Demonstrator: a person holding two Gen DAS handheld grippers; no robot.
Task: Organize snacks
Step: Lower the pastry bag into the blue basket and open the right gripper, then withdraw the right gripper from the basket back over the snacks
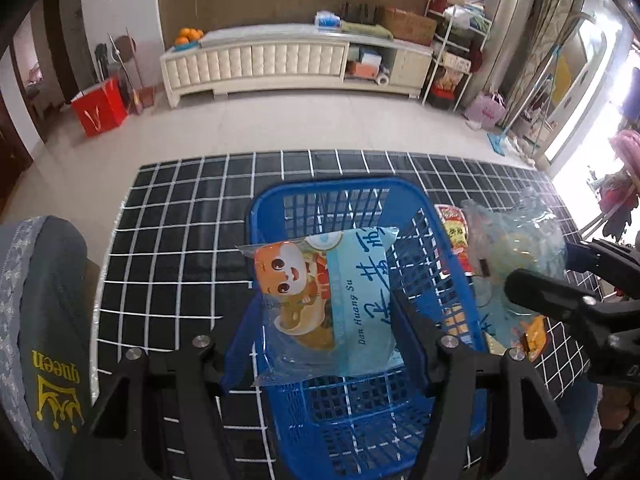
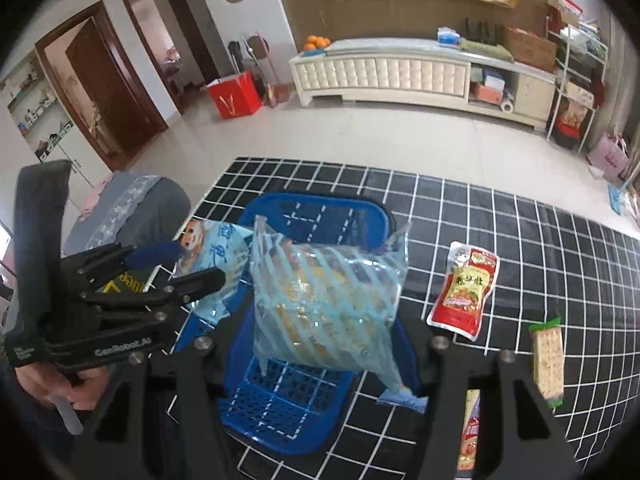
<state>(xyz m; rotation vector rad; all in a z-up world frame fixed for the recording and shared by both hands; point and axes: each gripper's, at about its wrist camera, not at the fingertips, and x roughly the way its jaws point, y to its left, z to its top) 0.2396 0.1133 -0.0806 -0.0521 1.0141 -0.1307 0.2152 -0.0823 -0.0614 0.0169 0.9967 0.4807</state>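
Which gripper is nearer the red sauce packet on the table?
Right. The right gripper, holding a striped bag, is just left of the red sauce packet; the left gripper is beyond the basket.

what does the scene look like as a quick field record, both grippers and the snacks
left hand-held gripper: shut on light blue cat-print snack bag, above blue plastic mesh basket
right hand-held gripper: shut on clear blue-striped snack bag, above the basket
on black grid tablecloth: red sauce pouch, green-ended cracker pack
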